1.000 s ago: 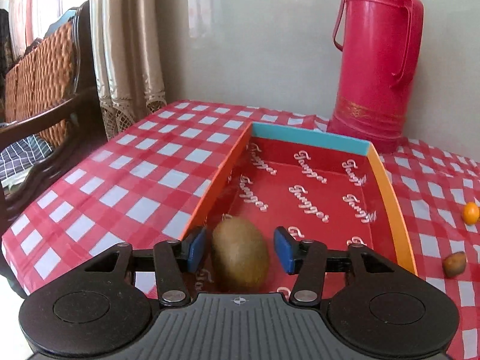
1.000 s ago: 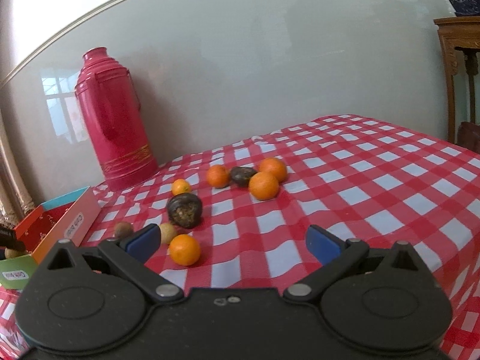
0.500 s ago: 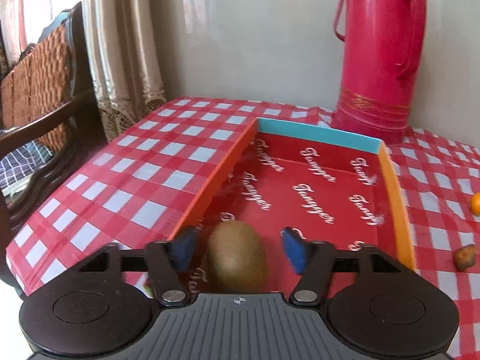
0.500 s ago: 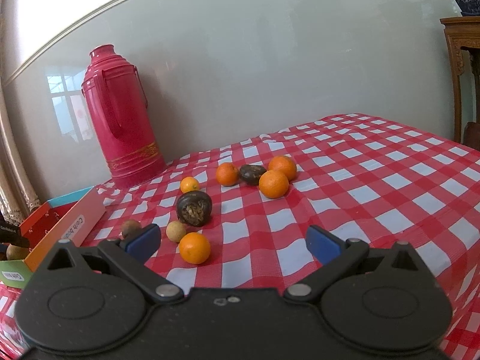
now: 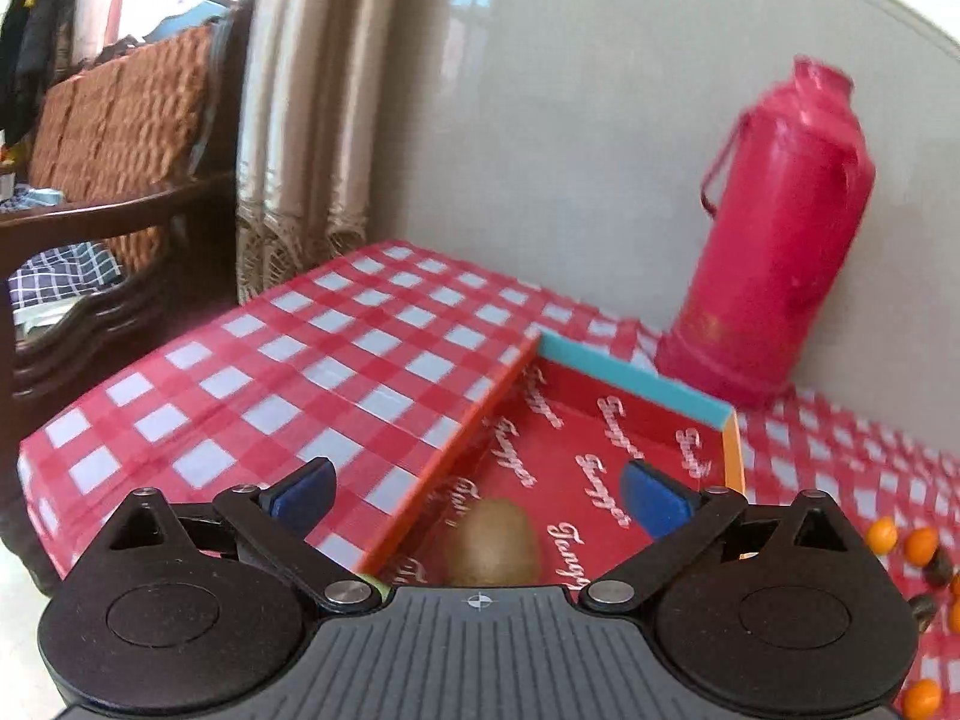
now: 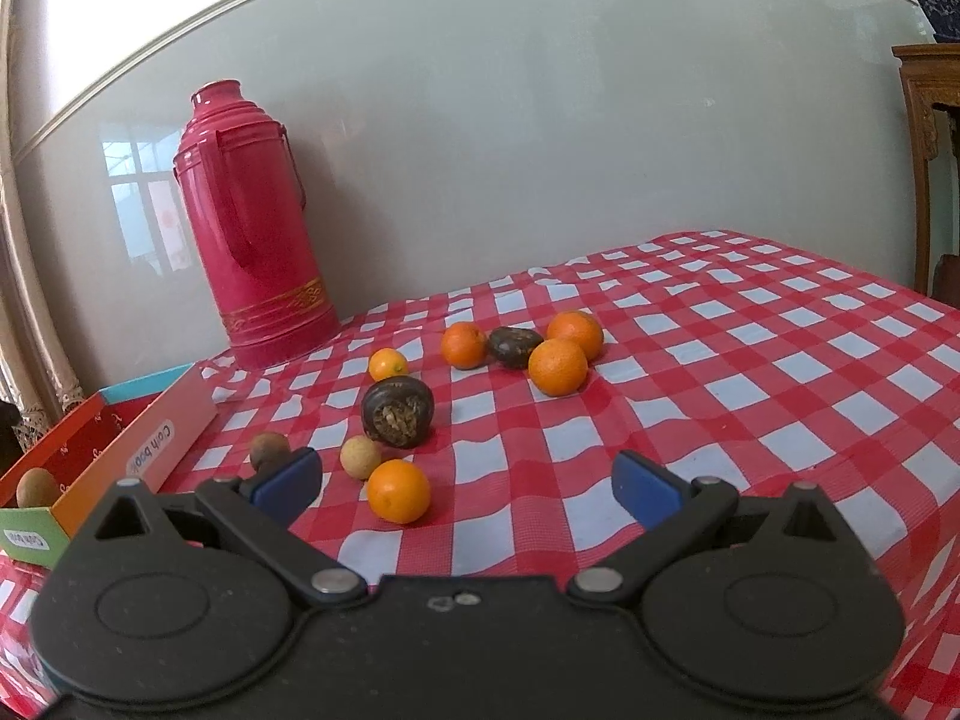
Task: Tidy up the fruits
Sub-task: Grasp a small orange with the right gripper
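Left gripper (image 5: 477,495) jaws are seen opening, pads clear of the brown oval kiwi (image 5: 493,545) lying between them inside the red cardboard box (image 5: 636,381). Right gripper (image 6: 467,480) jaws are spread wide, a small orange tangerine (image 6: 398,491) lying between them on the tabletop.

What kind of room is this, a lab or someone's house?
Most likely a room in someone's home, perhaps a dining or living room. A red checked tablecloth covers the table, a red thermos flask stands by the wall, and a dark wooden chair with a woven back sits beside fringed curtains.
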